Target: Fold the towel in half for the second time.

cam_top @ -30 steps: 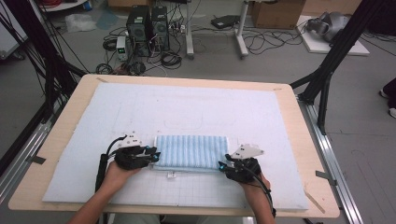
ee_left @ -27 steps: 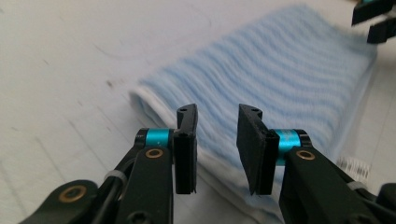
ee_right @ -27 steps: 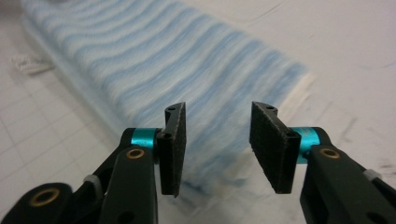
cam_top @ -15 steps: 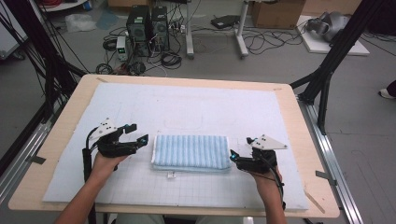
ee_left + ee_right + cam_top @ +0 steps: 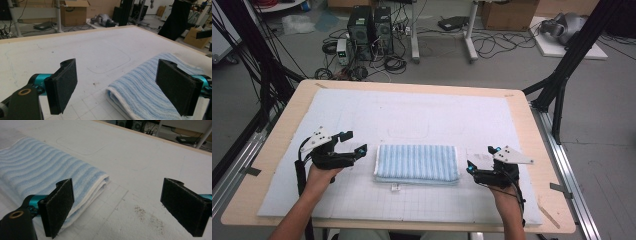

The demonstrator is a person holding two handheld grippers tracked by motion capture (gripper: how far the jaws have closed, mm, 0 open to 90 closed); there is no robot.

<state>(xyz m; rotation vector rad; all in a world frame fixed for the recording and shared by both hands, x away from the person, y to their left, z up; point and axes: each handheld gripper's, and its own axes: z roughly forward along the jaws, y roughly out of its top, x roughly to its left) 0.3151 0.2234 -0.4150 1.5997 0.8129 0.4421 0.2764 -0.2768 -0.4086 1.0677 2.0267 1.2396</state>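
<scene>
A folded towel [image 5: 417, 163] with light-blue and white stripes lies flat on the white mat, near the table's front middle. My left gripper [image 5: 355, 141] hovers just left of the towel's left end. Its jaws have just been opening and stand wide, with nothing between them. In the left gripper view the towel [image 5: 140, 92] lies ahead of the left gripper [image 5: 117, 75], toward its right pad. My right gripper [image 5: 479, 159] sits just right of the towel's right end; its jaws have also just been opening and hold nothing. The right gripper view has the towel [image 5: 42, 172] behind the left pad of the right gripper [image 5: 120, 202].
A white gridded mat [image 5: 437, 115] covers most of the wooden table [image 5: 287, 125]. A small white tag [image 5: 395, 188] lies in front of the towel. Black frame posts [image 5: 562, 80] stand at the table's sides. Computers and cables [image 5: 372, 25] sit on the floor beyond the far edge.
Both grippers were at the towel's two ends with narrow jaws. They have drawn outward and upward off the towel, and their jaws have spread wide. The towel stays folded in place.
</scene>
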